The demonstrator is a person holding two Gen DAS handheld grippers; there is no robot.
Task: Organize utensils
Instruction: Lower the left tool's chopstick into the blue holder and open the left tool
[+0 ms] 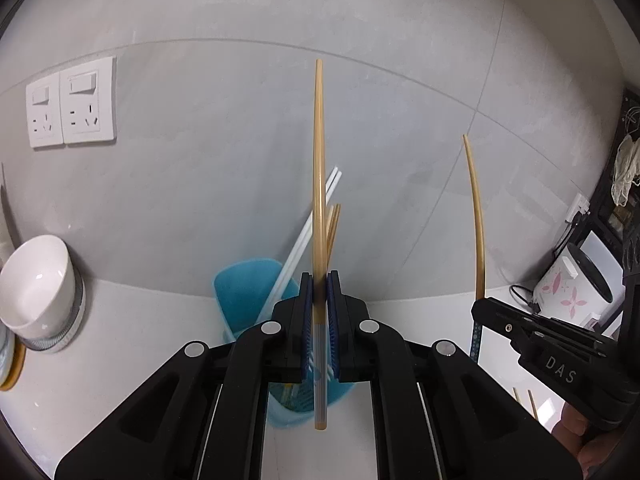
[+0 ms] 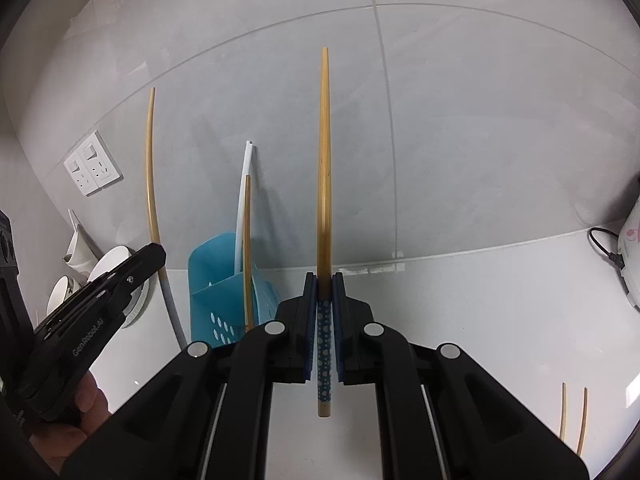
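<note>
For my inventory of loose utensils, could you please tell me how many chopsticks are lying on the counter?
2: a pair of chopsticks lies side by side on the white counter, at the lower right of the right wrist view. More may be hidden behind the tongs.

White table (image 2: 480, 320) against grey tiled wall. Blue perforated utensil holder (image 2: 218, 280) standing near the wall. Stacked white bowls (image 1: 38, 288) at left edge. White appliance with pink flower print (image 1: 568, 292) at right. Two loose wooden chopsticks (image 2: 574, 416) lying near front right.
</note>
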